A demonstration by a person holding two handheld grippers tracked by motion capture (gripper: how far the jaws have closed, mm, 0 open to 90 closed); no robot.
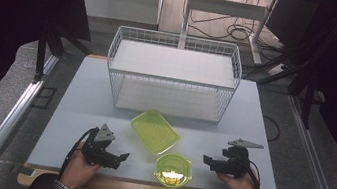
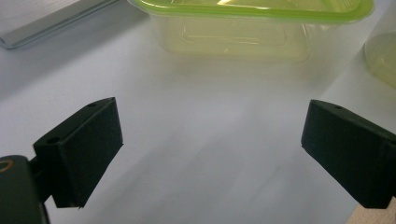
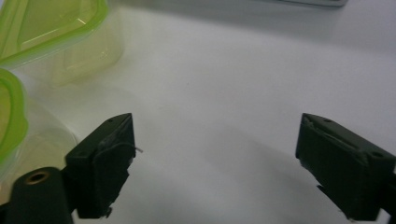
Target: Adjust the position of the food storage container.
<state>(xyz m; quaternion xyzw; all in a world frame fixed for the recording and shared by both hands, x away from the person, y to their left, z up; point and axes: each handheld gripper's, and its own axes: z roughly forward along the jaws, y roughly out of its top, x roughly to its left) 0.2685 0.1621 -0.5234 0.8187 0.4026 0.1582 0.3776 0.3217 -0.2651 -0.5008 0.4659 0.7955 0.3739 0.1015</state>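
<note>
Table (image 1: 83,112): pale grey-white top, wooden edge along the near side.

Wire basket (image 1: 173,75): white, largest thing on the table, standing at the far middle. A flat white board lies across it inside, and another pale surface shows below; nothing else is in it.

Rectangular box (image 1: 155,131): translucent yellow-green plastic with a brighter green rim, lid on, sitting just in front of the basket, turned at an angle. Appears empty. In the left gripper view the box (image 2: 243,28) is cut off at the top edge; in the right gripper view the box (image 3: 51,32) is cut off at the top left corner.

Round tub (image 1: 173,170): same green plastic, many-sided rim, near the table's front edge, just beside the box. Glare on top hides whatever may be inside; cannot tell if it holds anything.

Left gripper (image 1: 119,158): low over the table, left of the tub, jaws wide apart, only bare table between them.

Right gripper (image 1: 207,159): right of the tub, pointing toward it, jaws likewise spread with nothing between them.
</note>
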